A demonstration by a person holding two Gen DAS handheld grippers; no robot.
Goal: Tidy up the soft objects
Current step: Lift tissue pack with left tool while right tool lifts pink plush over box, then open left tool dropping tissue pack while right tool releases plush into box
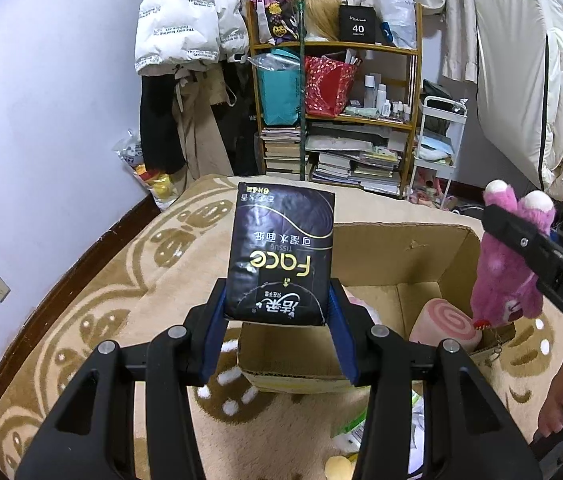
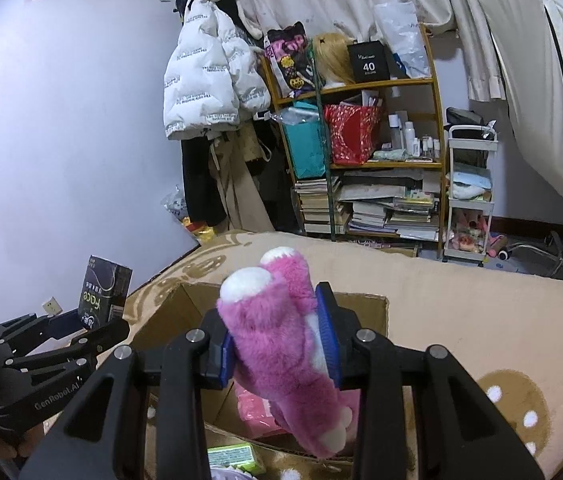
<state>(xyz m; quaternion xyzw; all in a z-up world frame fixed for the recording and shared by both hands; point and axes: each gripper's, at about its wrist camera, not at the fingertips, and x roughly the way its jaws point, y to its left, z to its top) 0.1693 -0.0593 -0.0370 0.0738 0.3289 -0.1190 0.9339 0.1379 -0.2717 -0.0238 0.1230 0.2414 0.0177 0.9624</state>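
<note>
Now left gripper (image 1: 279, 312) clamps dark "Face" tissue pack (image 1: 281, 256) by lower end between blue pads, jaws partly closed on it; pack upright, raised above near-left edge of open cardboard box (image 1: 401, 240). Right gripper (image 2: 281, 344) squeezes pink plush toy (image 2: 281, 344) mid-body, jaws nearly closed; toy hangs over box, white-tipped feet up. Box sits on beige patterned blanket (image 1: 101, 280). Inside box: pink swirl-patterned cushion (image 1: 445, 326) at near right. Cluttered bookshelf (image 1: 337, 120) stands far behind.
</note>
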